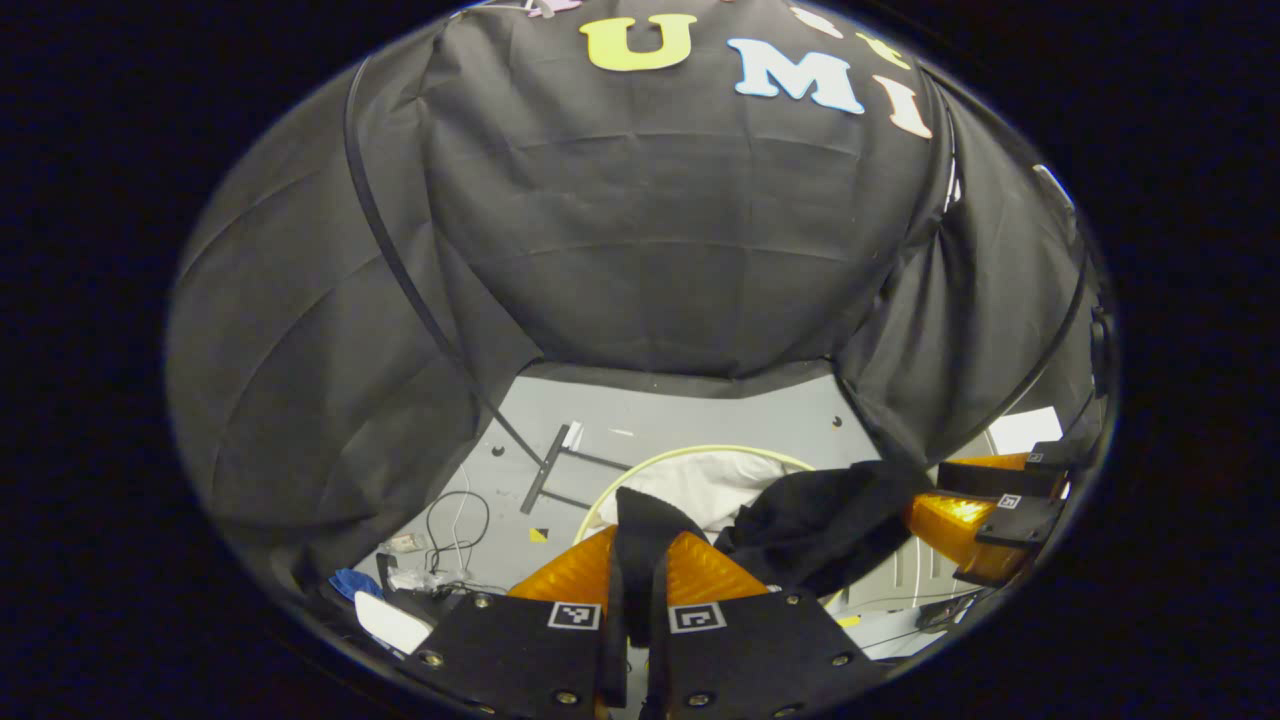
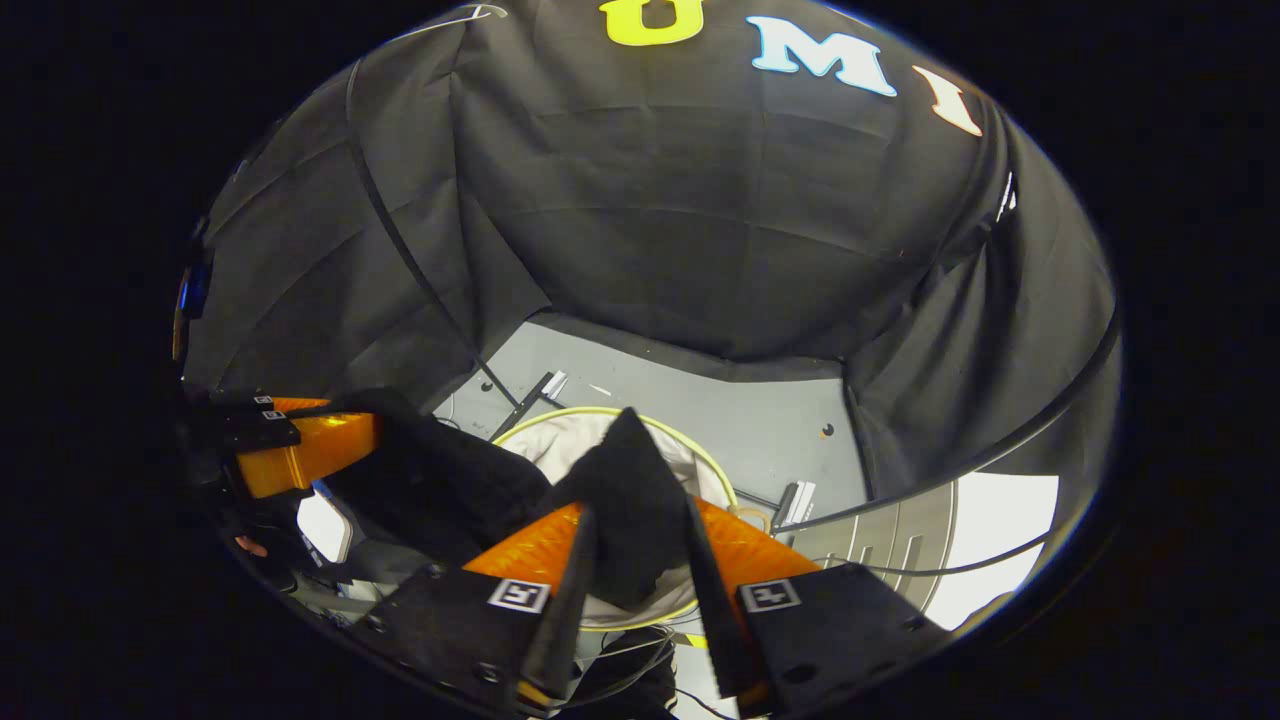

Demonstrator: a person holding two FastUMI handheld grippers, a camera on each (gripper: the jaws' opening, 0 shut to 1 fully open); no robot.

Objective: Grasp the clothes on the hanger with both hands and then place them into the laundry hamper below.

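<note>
The left gripper (image 1: pixel 636 560) is clamped on one end of the dark garment (image 1: pixel 815 525), with a fold of cloth standing up between its two fingers. The right gripper (image 2: pixel 635 545) is clamped on the other end in the same way. The garment hangs as a slack band between them, above the laundry hamper (image 1: pixel 600 505), which stands on the grey floor (image 1: pixel 700 425) with its round pale rim open upward and a white lining inside.

I judge that the release is the step in hand. The risk is that the cloth lies across the rim instead of inside it: the middle sags toward the near edge of the hamper, and if one claw opens before the other, the free end can swing out and fall on the floor. Loose cables (image 1: pixel 455 530) lie on the floor beside the hamper on one side. Above the opening there is free room, and the cloth walls stand well apart from it.
</note>
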